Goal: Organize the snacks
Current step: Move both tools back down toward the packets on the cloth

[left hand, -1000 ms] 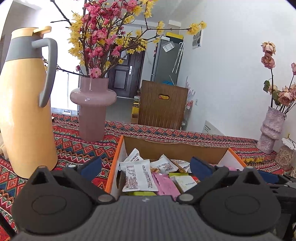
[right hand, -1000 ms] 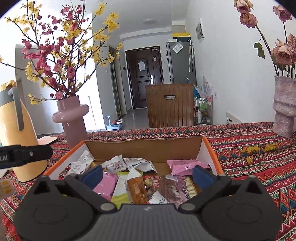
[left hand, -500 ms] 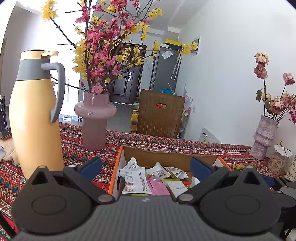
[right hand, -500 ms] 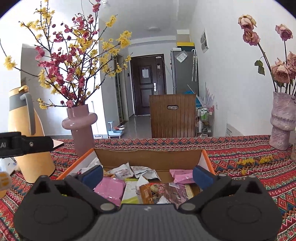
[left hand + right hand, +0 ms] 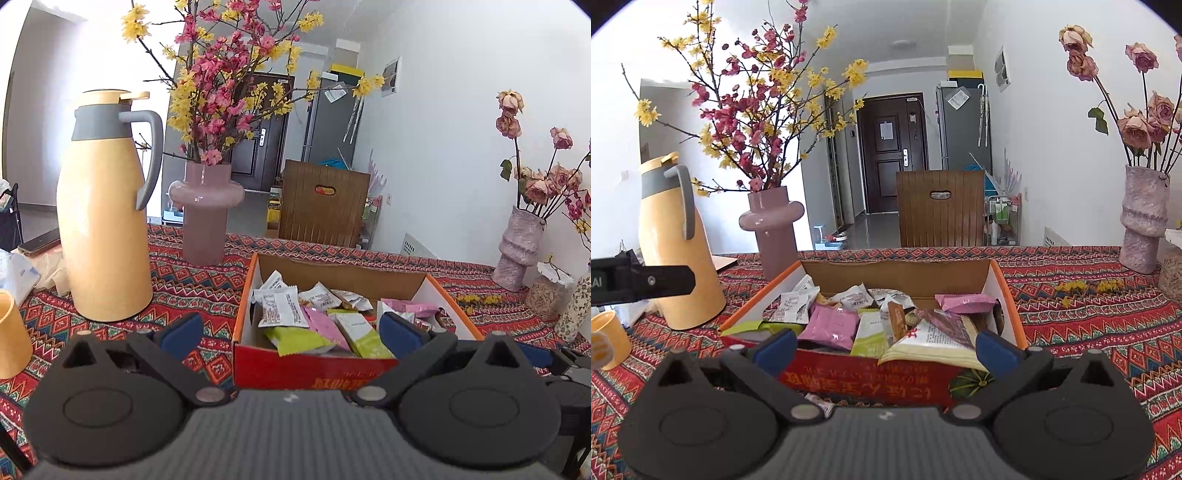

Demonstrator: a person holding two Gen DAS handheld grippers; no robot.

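One snack box (image 5: 1006, 302), two vases (image 5: 774, 229).

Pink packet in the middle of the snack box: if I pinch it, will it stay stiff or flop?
The pink packet looks like thin, puffy film, so it will probably crumple and sag. It seems light. Its smooth wrapper may slide, and it rests loosely on other packets in the box.

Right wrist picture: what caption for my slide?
Open right gripper facing a box full of snacks, jug and vase behind.
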